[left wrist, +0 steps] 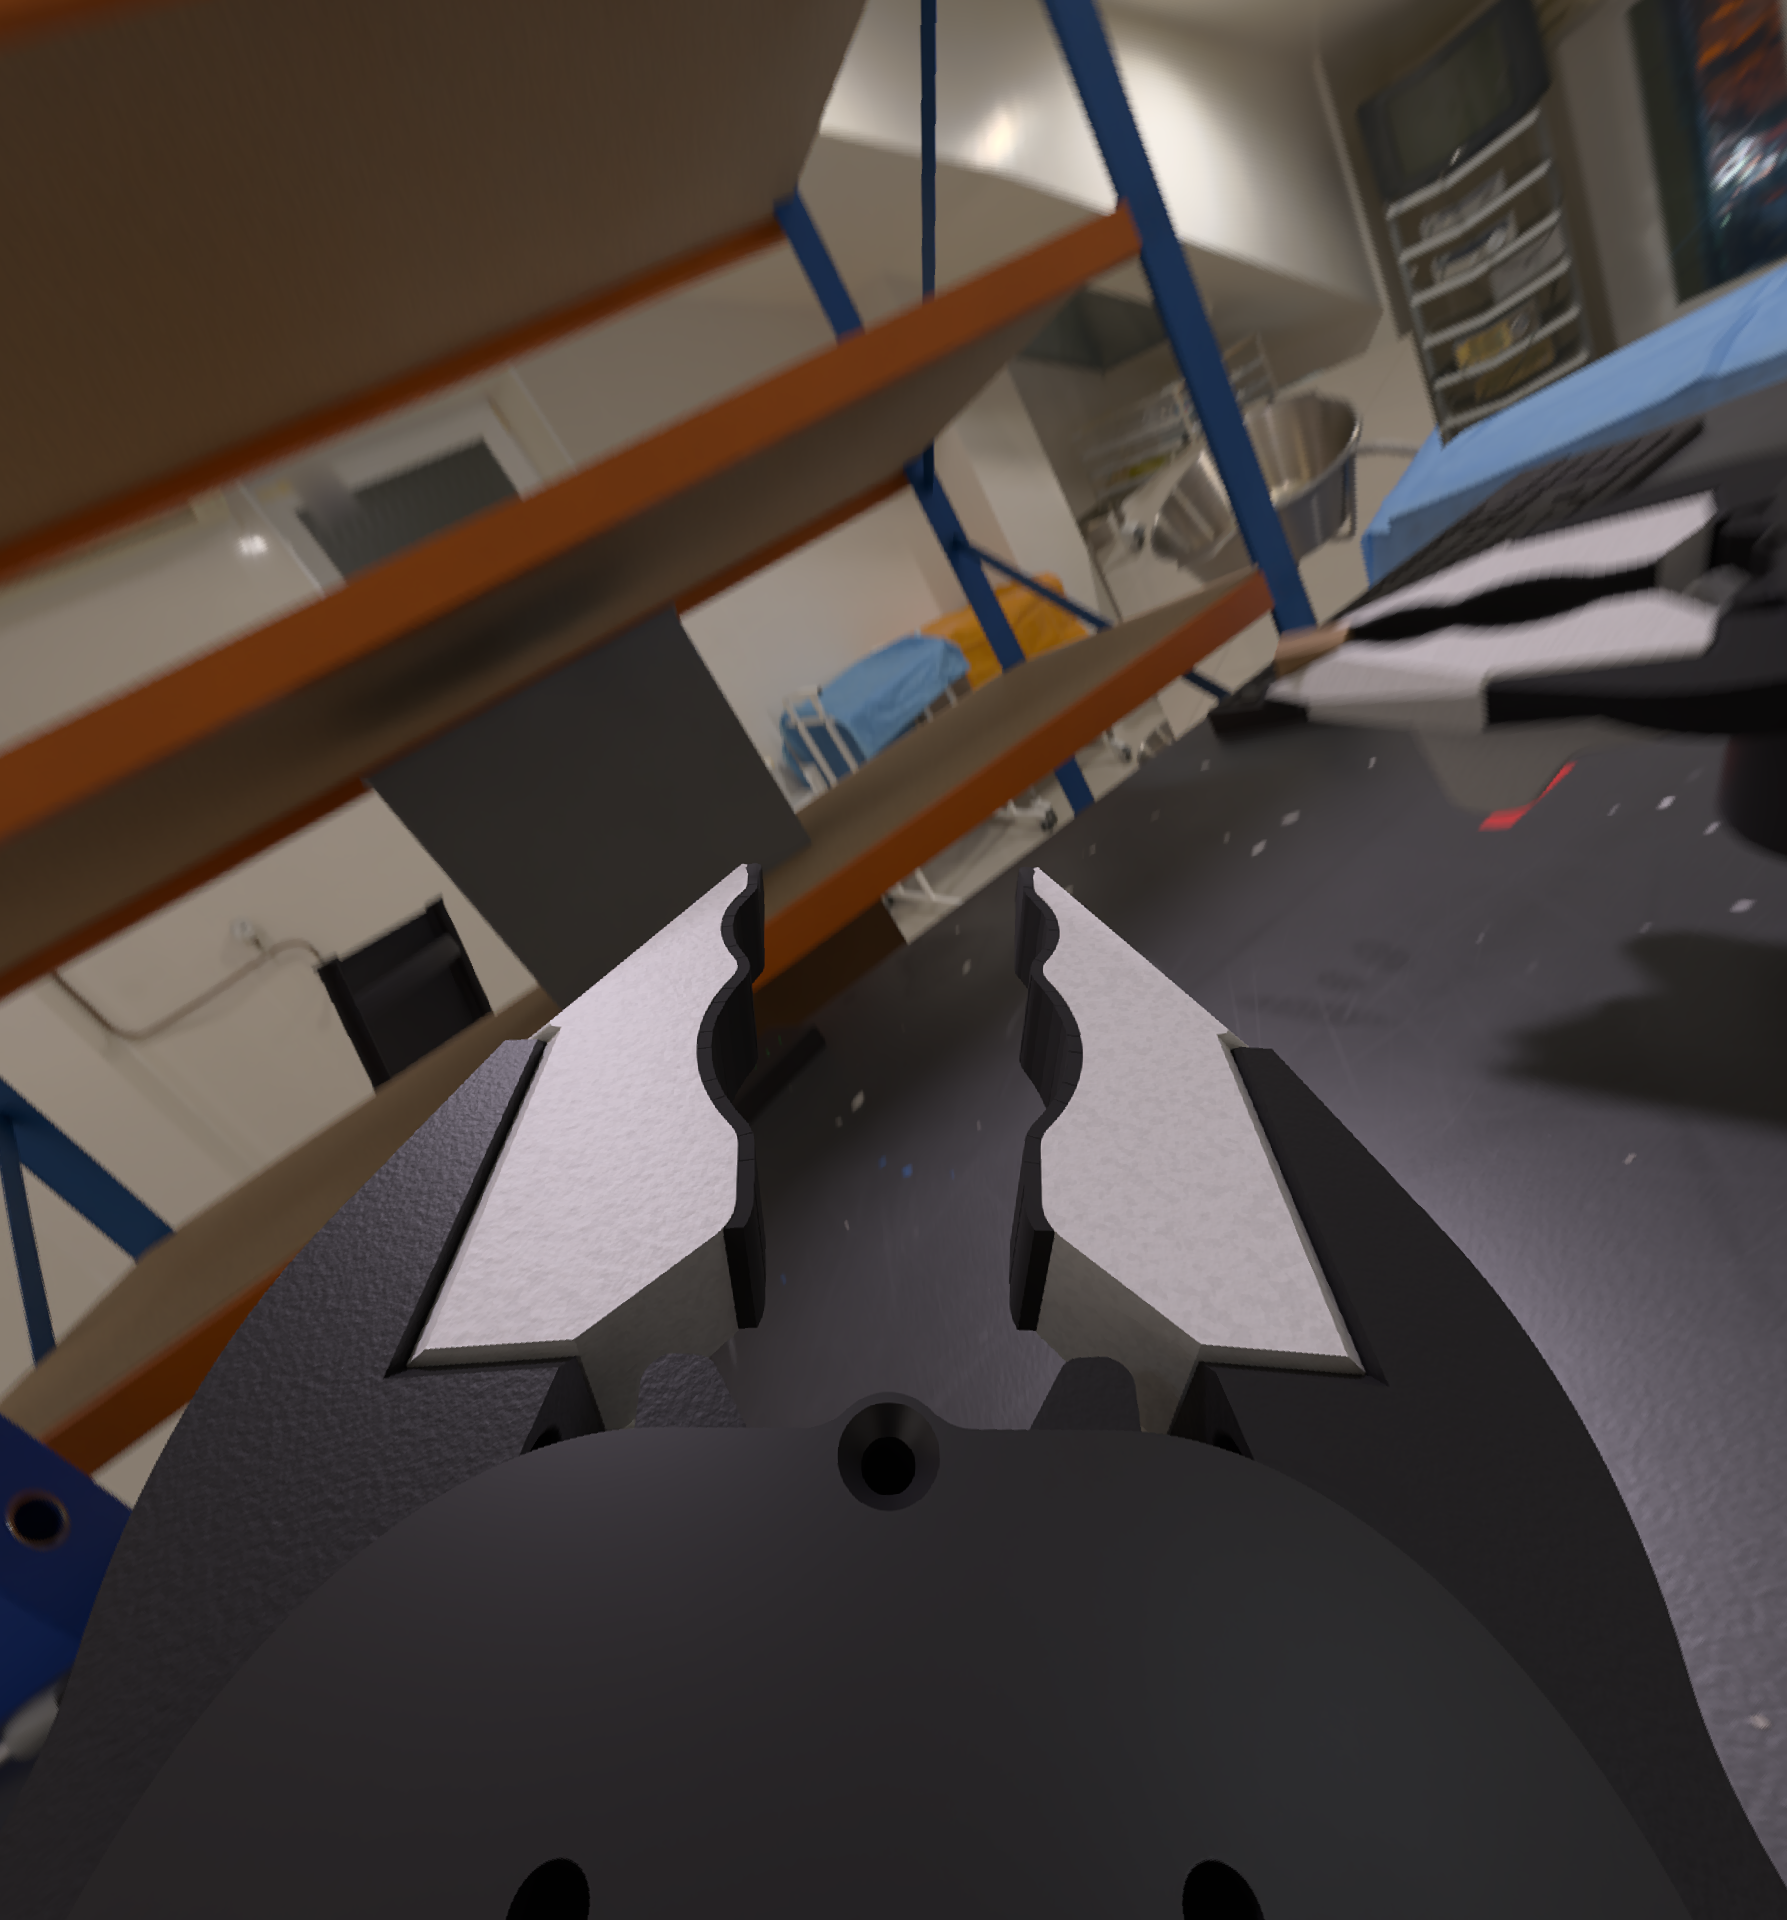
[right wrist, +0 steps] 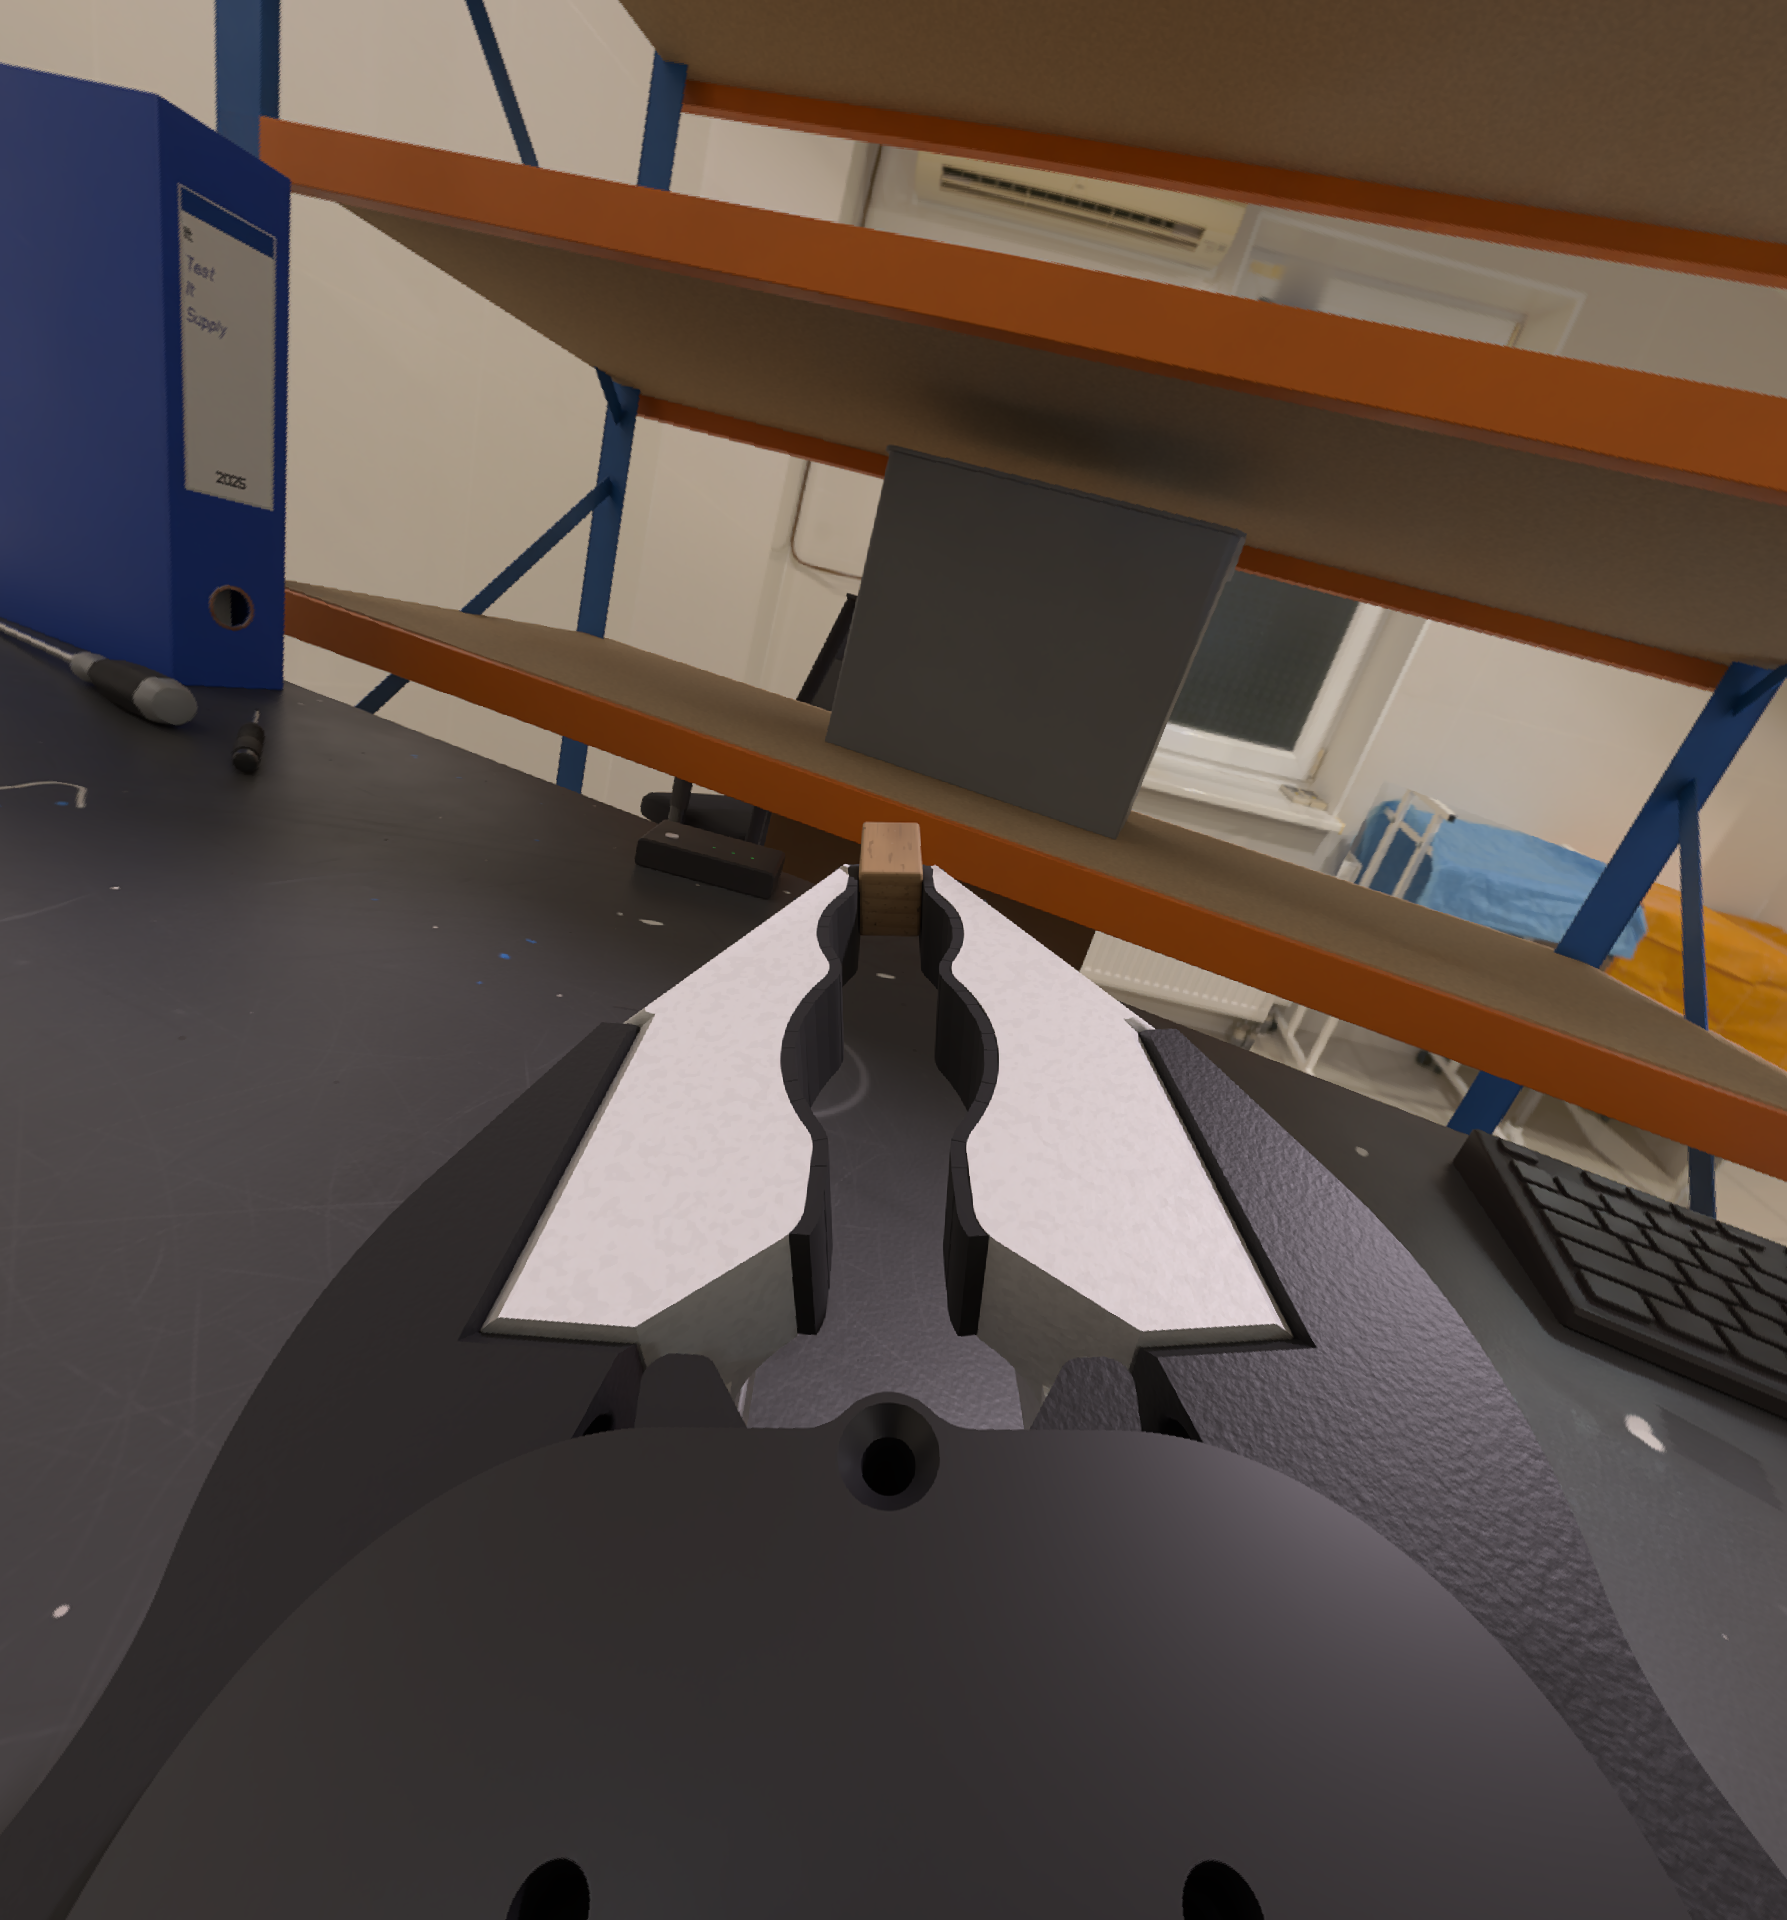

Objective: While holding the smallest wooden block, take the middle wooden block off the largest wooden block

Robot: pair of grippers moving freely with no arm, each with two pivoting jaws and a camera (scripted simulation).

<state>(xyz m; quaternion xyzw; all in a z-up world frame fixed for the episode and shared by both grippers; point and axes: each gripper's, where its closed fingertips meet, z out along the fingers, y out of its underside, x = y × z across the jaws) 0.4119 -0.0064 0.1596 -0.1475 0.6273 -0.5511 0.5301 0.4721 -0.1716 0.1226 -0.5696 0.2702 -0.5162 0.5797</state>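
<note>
My right gripper [right wrist: 890, 883] is shut on a small light wooden block [right wrist: 890, 878], held at the fingertips above the dark tabletop [right wrist: 245, 1039]. My left gripper [left wrist: 889, 883] is open and empty, its fingers well apart over the dark table. In the left wrist view the right gripper [left wrist: 1325, 649] shows at the far right with the small block [left wrist: 1307, 646] at its tips. No middle or largest wooden block shows in either view.
An orange and blue shelf rack [right wrist: 972, 312] stands behind the table with a dark grey box [right wrist: 1014, 644] on it. A blue binder [right wrist: 89, 395], a screwdriver [right wrist: 110, 681], a small bit [right wrist: 248, 740], a black stand [right wrist: 707, 847] and a keyboard [right wrist: 1678, 1278] lie on the table.
</note>
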